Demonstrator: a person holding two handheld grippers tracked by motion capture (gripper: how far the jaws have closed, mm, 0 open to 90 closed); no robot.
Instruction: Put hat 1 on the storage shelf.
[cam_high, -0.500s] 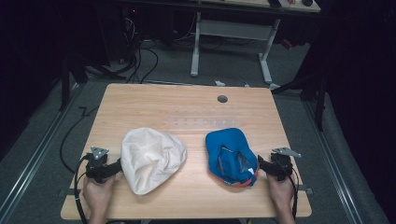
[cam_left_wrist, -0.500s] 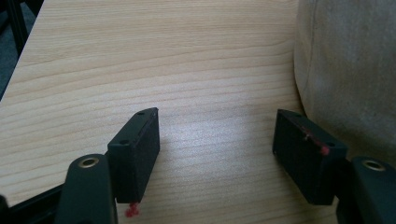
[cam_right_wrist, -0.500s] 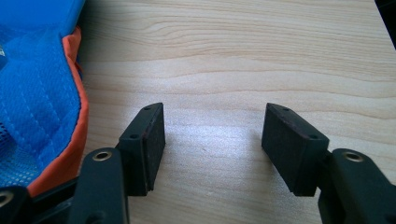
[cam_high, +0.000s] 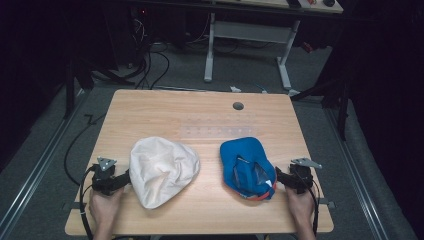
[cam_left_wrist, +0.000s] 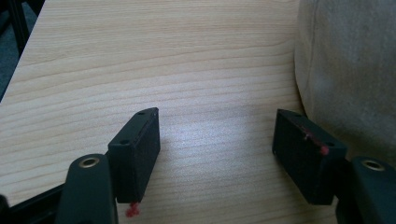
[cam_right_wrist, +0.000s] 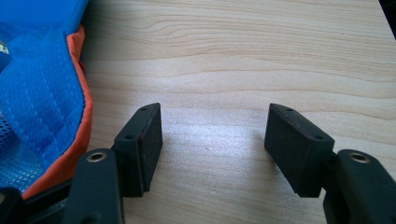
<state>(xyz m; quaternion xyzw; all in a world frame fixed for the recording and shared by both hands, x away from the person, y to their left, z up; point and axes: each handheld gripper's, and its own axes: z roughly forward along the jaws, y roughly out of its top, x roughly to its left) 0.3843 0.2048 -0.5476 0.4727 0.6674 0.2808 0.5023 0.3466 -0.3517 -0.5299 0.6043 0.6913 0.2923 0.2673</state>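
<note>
Two hats are laid on the wooden desk (cam_high: 200, 120), a cream hat (cam_high: 162, 170) toward the left and a blue hat (cam_high: 247, 167) toward the right, well apart from each other. The blue hat is turned so that its mesh lining and an orange edge are shown. The left gripper (cam_high: 122, 179) is held low at the left side of the cream hat, its tips just beside the cloth. In the left gripper view its fingers (cam_left_wrist: 135, 149) are seen spread apart over bare wood, with nothing between them and the cream hat (cam_left_wrist: 348, 70) lying against the outer side of one finger. The right gripper (cam_high: 280, 176) is held at the right side of the blue hat. In the right gripper view its fingers (cam_right_wrist: 140, 144) are likewise spread wide over bare wood, nothing being clamped, and the blue hat (cam_right_wrist: 42, 93) is seen just beside them.
</note>
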